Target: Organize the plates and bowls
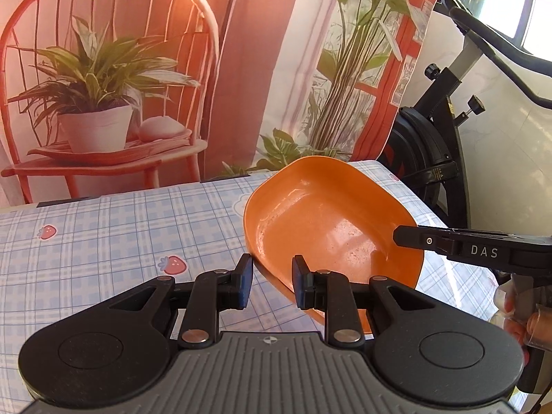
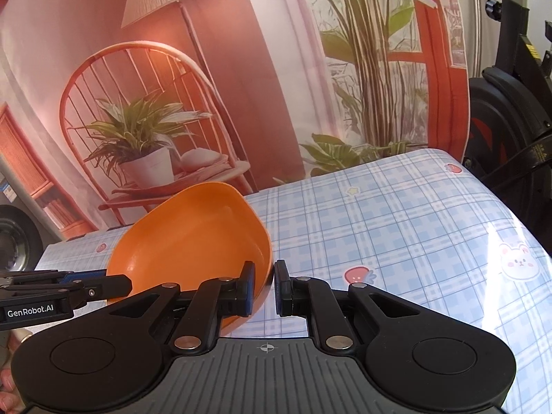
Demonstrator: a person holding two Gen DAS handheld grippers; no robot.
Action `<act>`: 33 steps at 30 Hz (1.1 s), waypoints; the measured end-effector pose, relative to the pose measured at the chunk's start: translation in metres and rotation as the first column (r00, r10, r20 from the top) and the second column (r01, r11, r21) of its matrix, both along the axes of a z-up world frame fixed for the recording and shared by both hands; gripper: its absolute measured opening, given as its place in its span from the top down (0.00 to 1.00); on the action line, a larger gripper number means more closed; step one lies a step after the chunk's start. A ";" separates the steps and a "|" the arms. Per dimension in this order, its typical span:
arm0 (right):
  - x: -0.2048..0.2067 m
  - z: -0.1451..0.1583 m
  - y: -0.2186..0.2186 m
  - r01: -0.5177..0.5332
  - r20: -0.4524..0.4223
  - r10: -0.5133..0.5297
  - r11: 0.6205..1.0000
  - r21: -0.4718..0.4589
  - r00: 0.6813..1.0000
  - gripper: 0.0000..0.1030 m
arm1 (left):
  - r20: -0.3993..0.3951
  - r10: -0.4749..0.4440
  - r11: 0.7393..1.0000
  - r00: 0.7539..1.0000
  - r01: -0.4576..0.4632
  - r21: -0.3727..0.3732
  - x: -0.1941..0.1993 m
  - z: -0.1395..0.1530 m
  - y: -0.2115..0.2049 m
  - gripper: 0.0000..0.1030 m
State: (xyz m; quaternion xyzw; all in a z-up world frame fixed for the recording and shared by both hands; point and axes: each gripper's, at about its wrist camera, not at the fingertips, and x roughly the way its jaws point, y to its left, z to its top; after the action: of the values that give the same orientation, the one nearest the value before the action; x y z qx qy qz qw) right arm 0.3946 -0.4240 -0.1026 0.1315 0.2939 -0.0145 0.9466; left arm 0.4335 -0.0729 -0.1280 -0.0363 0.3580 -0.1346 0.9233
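Observation:
An orange bowl point(image 1: 327, 227) is held tilted above the blue checked tablecloth point(image 1: 120, 241). My left gripper point(image 1: 272, 283) straddles the bowl's near-left rim, one finger outside, one inside, with a gap still showing. My right gripper point(image 2: 264, 286) is closed on the bowl's right rim point(image 2: 193, 238), one pad inside and one outside. The right gripper also shows from the side in the left wrist view point(image 1: 448, 245), reaching over the bowl's right edge. The left gripper's fingers point(image 2: 86, 286) show at the bowl's left rim in the right wrist view.
The tablecloth point(image 2: 396, 224) carries strawberry and bunny prints. A printed backdrop point(image 1: 138, 69) with a chair and plants hangs behind the table. A black exercise bike point(image 1: 441, 145) stands past the table's right end.

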 end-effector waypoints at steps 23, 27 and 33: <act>-0.091 0.032 0.105 0.012 0.060 -0.014 0.999 0.043 0.998 0.89 | 0.029 -0.085 0.996 0.996 0.084 0.027 -0.093 0.040 0.064 0.73; -0.104 0.029 0.124 0.003 0.062 -0.006 0.998 0.061 0.998 0.89 | 0.027 -0.082 0.996 0.996 0.081 0.031 -0.104 0.041 0.076 0.73; -0.115 0.018 0.149 -0.026 0.037 0.023 0.997 0.073 0.999 0.88 | 0.001 -0.077 0.996 0.997 0.077 0.034 -0.121 0.031 0.094 0.73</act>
State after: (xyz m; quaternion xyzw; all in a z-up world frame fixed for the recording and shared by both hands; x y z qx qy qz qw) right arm 0.2799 -0.2754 -0.0844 0.1626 0.2789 0.0103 0.9464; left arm 0.3125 0.0213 -0.0971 -0.0066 0.3603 -0.1640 0.9183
